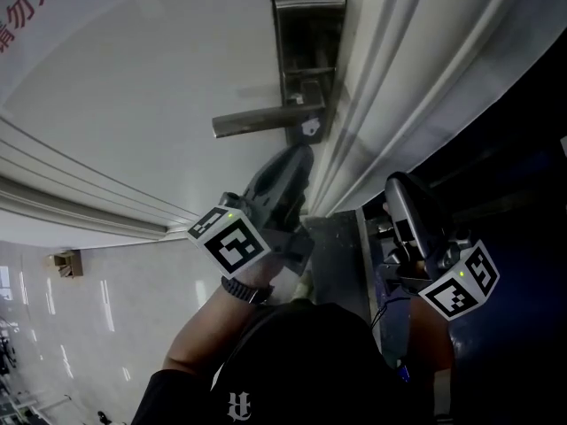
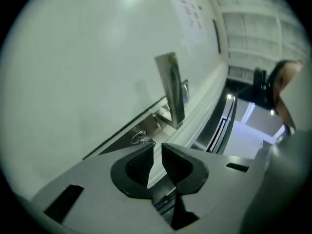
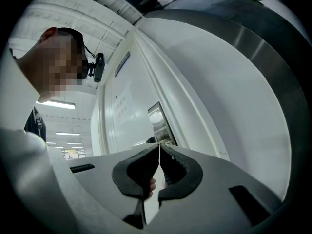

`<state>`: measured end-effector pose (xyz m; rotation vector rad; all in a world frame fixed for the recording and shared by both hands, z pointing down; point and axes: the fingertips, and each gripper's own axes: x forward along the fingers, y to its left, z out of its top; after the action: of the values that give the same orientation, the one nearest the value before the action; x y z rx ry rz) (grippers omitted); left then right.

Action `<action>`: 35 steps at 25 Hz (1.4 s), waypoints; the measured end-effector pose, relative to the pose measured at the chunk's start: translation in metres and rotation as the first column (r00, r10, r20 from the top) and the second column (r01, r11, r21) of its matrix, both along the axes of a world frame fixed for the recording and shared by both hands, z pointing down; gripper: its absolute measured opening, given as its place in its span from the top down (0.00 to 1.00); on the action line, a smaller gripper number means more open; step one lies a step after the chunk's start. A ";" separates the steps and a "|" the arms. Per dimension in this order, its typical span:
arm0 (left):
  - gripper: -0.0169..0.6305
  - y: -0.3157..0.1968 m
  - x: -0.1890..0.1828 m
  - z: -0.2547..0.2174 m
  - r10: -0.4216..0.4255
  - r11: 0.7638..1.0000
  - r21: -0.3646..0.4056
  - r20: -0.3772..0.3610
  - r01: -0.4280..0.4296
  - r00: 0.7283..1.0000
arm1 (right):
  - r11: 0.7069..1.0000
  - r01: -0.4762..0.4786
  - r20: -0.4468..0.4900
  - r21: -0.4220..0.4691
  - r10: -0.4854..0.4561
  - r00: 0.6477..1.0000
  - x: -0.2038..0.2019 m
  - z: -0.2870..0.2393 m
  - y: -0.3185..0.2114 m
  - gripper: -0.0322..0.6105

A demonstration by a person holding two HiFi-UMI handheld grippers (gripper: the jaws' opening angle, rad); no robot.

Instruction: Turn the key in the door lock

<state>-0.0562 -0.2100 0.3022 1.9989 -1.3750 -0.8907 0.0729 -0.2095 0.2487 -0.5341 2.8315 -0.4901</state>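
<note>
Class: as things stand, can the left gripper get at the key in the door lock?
Probably yes. The left gripper sits just short of the key with nothing between them, and the lever handle is off to the side. Its jaws, narrowly apart, point slightly beside the key.

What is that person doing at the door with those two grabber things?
A person holds a gripper in each hand at a white door. The left gripper is close up to the metal lock plate, near the lever handle. A small key sticks out of the lock just past its tips. Its jaws are slightly apart with nothing between them, so it is not holding the key. The right gripper is shut and empty, held off to the side.
</note>
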 end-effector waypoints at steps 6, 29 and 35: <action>0.80 -0.010 -0.010 0.001 0.070 0.994 0.105 -0.477 -0.023 0.876 | 1.000 0.010 -0.001 -0.025 -0.010 1.000 0.000 0.002 0.005 0.92; 0.92 -0.042 -0.011 0.009 0.221 0.948 0.302 -0.854 0.102 0.472 | 0.994 -0.014 -0.066 -0.111 0.007 0.998 0.010 0.027 0.003 0.92; 0.93 -0.043 -0.010 0.008 0.160 0.972 0.230 -0.805 0.050 0.572 | 0.994 0.003 -0.066 -0.107 -0.010 0.998 0.007 0.027 0.006 0.92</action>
<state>-0.0663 -0.2531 0.3101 1.3844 -0.6607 -1.7284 0.0803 -0.2034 0.2753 -0.5715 2.8834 -0.6392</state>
